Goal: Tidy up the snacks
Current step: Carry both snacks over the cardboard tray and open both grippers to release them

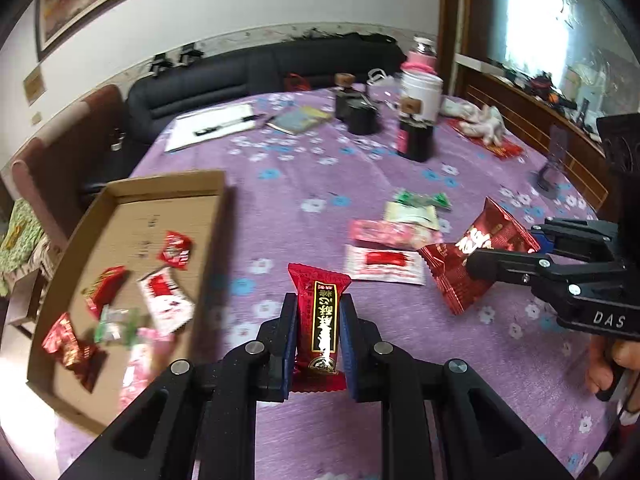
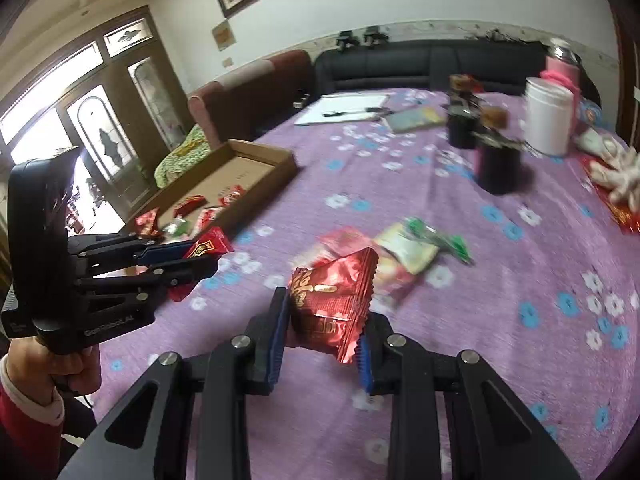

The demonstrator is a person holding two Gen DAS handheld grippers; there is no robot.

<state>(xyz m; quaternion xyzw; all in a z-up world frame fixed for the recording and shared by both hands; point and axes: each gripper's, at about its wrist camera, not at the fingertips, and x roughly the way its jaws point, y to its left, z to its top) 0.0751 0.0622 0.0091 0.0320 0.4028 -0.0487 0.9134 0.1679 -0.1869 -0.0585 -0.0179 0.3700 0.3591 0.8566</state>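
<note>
You're holding a red snack bar (image 1: 319, 320) in L gripper (image 1: 318, 334); cardboard tray (image 1: 218, 216) lying at 10 o'clock (R gripper (image 2: 324, 322) clamping a red pouch (image 2: 334, 304), farther off).

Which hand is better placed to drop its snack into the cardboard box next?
Left. The left tongs, gripping a red bar-shaped snack packet, sit beside the shallow brown cardboard box; the right tongs, holding a crinkled red foil packet, are farther away.

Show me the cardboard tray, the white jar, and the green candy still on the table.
cardboard tray (image 1: 168, 188): left wrist view, far rim.
white jar (image 2: 548, 120): right wrist view, middle of its side.
green candy (image 1: 422, 199): left wrist view, middle of the wrapper.
</note>
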